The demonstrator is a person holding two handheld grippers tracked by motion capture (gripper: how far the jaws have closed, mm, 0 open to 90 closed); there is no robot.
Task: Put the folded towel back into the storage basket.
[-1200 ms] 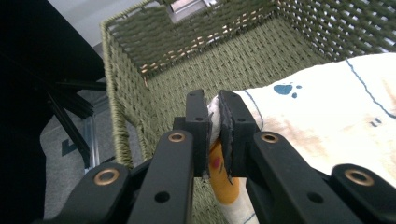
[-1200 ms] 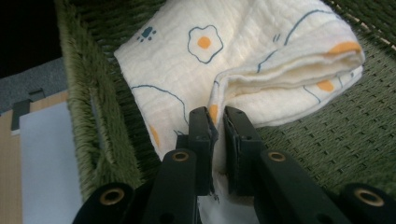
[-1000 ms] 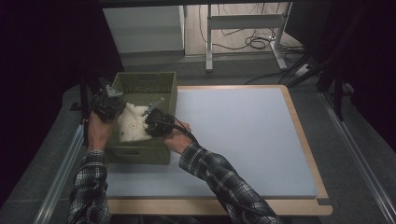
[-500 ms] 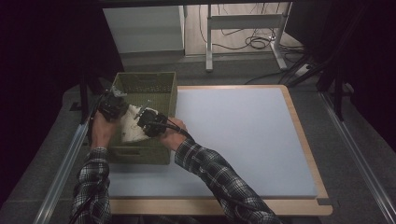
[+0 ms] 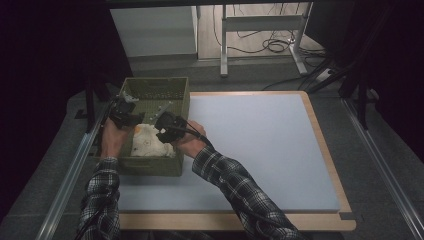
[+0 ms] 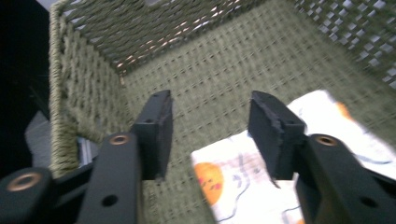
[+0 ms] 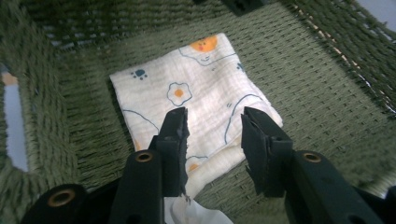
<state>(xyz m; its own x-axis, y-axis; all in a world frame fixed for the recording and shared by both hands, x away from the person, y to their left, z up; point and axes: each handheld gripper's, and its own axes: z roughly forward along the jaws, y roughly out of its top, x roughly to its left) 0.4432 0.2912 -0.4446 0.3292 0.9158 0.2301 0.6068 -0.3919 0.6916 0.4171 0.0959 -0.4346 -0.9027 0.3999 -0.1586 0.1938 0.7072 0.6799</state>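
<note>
A green woven basket (image 5: pixel 150 165) stands at the table's left edge. On its floor lies a folded white cloth (image 5: pixel 145 142) printed with orange and blue figures. My left gripper (image 5: pixel 125 111) hovers at the basket's left side and my right gripper (image 5: pixel 162 127) over its middle. The jaws of both have just been opening. In the left gripper view the left gripper (image 6: pixel 210 109) is open over the basket floor (image 6: pixel 210 60), with a cloth corner (image 6: pixel 247 186) below it. In the right gripper view the right gripper (image 7: pixel 212 119) is open just above the cloth (image 7: pixel 187 79), with its pads off the fabric.
A pale blue mat (image 5: pixel 250 145) covers the table inside a wooden border (image 5: pixel 320 145). Metal rails (image 5: pixel 70 175) run along both sides. A white cabinet (image 5: pixel 155 30) and a metal frame (image 5: pixel 260 25) with cables stand behind the table.
The white cloth now lies on the basket floor, free of both grippers. Both hands have stayed over the basket, hardly moving.
</note>
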